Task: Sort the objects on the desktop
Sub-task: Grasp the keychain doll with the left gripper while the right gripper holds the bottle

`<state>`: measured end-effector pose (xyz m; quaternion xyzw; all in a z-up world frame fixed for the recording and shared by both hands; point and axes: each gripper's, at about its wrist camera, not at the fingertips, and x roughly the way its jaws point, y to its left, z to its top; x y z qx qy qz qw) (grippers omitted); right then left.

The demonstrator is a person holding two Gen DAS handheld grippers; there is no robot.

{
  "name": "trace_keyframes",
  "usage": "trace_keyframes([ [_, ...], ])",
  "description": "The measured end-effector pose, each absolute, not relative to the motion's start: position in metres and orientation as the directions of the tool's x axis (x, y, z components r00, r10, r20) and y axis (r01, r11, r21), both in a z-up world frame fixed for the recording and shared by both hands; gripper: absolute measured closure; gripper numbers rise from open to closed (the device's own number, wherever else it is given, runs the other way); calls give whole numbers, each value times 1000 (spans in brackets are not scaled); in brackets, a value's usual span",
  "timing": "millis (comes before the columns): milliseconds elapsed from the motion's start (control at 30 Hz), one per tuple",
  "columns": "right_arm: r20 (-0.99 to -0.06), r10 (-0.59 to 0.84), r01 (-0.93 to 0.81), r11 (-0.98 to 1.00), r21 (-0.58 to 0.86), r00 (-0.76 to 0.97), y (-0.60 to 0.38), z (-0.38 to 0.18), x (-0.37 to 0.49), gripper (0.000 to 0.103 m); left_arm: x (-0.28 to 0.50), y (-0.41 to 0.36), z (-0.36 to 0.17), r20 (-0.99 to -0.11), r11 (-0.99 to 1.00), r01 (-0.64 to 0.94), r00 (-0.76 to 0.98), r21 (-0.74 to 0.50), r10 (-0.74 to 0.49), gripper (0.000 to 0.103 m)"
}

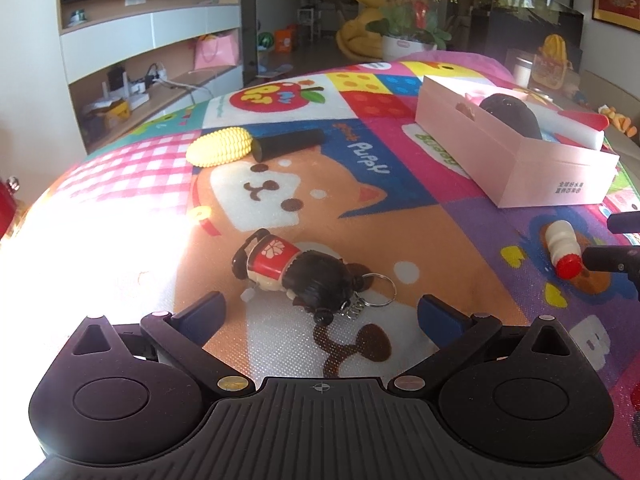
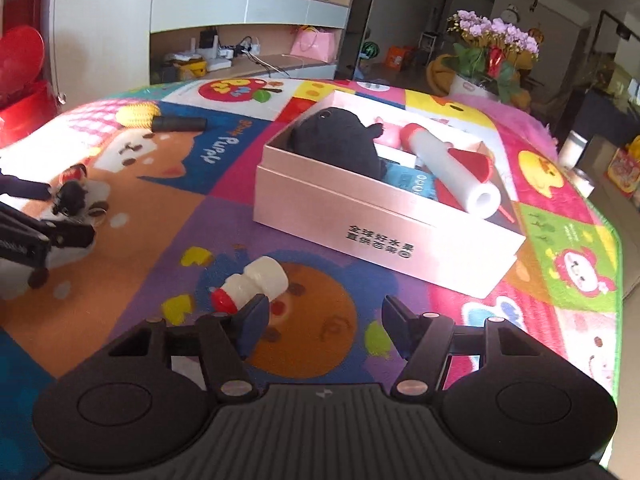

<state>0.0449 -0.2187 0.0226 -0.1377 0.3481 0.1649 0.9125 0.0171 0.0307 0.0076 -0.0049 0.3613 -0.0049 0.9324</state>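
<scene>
Left claw (image 1: pixel 320 314) — jaws spread wide, nothing between the pads. Just ahead of it on the cartoon mat (image 1: pixel 460 216): doll keychain (image 1: pixel 296 272), lying on its side, long axis slanting, dark-haired head and key ring toward the lower right, feet toward the upper left. Further back: toy corn (image 1: pixel 220 147) with black handle pointing right. Right edge: small white bottle (image 1: pixel 562 250), red cap toward the near right. Pink box (image 1: pixel 520 160) behind it.

Right claw (image 2: pixel 322 320) — jaws parted, gripping nothing. Small white bottle lies beside the left finger (image 2: pixel 252 318), red cap pointing left. Pink box beyond holds a black plush (image 2: pixel 336 140) and a white tube (image 2: pixel 452 172).
</scene>
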Motion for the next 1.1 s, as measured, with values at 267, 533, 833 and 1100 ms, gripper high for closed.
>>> trace_keyframes([
  [267, -695, 271, -477, 871, -118, 666, -187, 9, 40, 45, 16, 30, 7, -678, 1000, 4, 735, -8, -9, 0],
  [533, -679, 282, -458, 884, -91, 678, -183, 7, 51, 48, 14, 33, 9, -673, 1000, 19, 739, -24, -30, 0],
  [833, -683, 314, -473, 880, -52, 660, -181, 11, 49, 60, 26, 53, 22, -626, 992, 126, 772, -17, -109, 0],
  [1100, -689, 308, -457, 889, -38, 656, -187, 11, 45, 60, 37, 36, 15, -659, 966, 258, 722, -29, -213, 0],
])
